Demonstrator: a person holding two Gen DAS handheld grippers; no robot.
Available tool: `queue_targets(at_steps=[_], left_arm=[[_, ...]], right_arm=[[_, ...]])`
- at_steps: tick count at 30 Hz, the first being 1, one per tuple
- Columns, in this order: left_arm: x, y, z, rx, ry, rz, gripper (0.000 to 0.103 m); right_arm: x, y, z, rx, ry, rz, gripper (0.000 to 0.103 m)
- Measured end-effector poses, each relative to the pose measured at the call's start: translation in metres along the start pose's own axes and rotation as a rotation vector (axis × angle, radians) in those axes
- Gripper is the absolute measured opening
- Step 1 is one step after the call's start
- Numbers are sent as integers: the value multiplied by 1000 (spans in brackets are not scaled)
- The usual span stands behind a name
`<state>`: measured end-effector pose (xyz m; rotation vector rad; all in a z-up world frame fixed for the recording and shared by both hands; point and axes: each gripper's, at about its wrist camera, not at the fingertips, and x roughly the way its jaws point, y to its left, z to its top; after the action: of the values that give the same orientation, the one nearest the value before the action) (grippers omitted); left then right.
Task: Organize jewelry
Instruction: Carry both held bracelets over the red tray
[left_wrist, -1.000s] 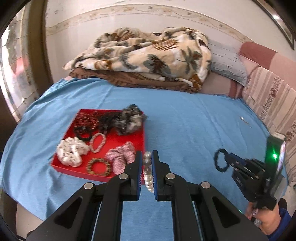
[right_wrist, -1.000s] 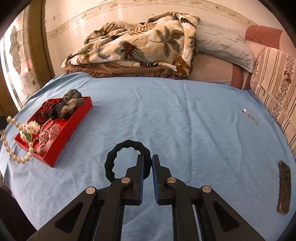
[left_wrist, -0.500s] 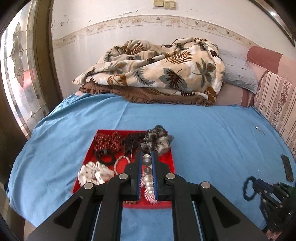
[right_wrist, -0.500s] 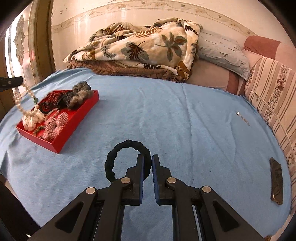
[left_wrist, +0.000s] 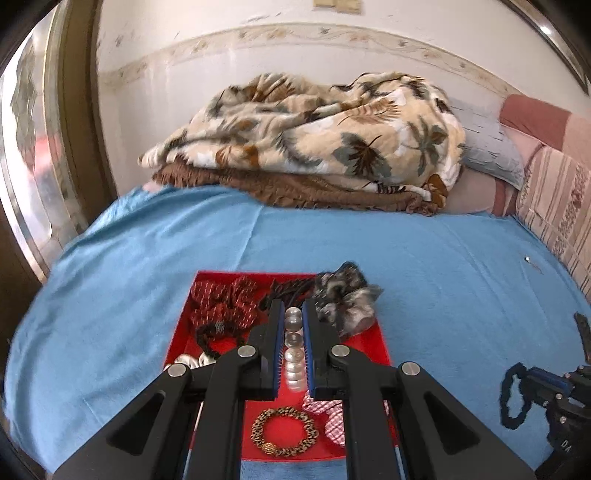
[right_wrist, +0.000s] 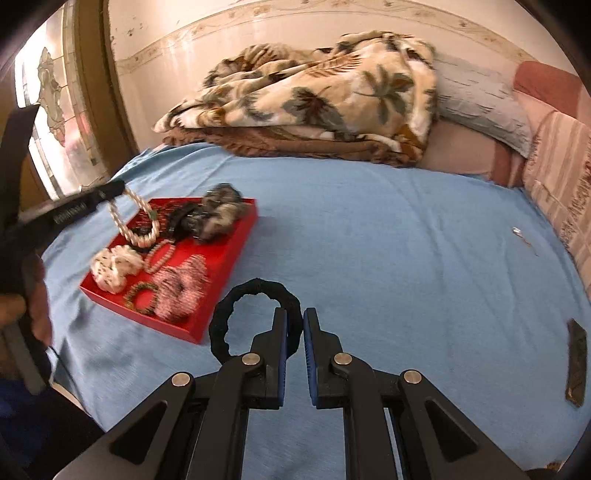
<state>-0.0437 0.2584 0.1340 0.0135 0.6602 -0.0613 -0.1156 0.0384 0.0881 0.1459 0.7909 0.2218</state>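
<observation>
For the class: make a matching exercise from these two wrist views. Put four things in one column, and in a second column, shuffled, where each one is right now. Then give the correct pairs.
Things
1. pearl necklace
2. black scrunchie
3. leopard-print bracelet
4. patterned blanket

Places
A. lying in the red tray
B. heaped at the far end of the bed
C. clamped in the left gripper, hanging over the tray
D. clamped in the right gripper, above the blue sheet

Pairs: 1-C, 2-D, 3-A, 4-B
</observation>
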Motion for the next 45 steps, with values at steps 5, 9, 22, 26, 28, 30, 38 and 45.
queue_targets(at_steps=[5, 9, 22, 26, 28, 30, 38, 45], left_arm=[[14, 22, -6, -32, 38, 9, 9], [18, 34, -6, -68, 49, -3, 9], [34, 42, -3, -93, 82, -30, 9], [34, 43, -1, -117, 81, -100, 9], [35, 46, 0, -149, 83, -153, 9], [36, 50, 2, -192, 95, -218, 9], [55, 46, -1, -198, 156, -273, 9], [87, 45, -5, -217, 242, -330, 9]], right_arm=[[25, 32, 19, -38, 22, 32, 10], [41, 56, 32, -74, 37, 60, 10], [63, 94, 40, -159, 60, 96, 11], [67, 88, 42, -147, 68, 90, 11], [69, 85, 42, -132, 78, 95, 11], [71, 85, 41, -123, 90, 108, 11], [84, 114, 30, -188, 128, 159, 11], [97, 138, 25, -238, 134, 169, 11]])
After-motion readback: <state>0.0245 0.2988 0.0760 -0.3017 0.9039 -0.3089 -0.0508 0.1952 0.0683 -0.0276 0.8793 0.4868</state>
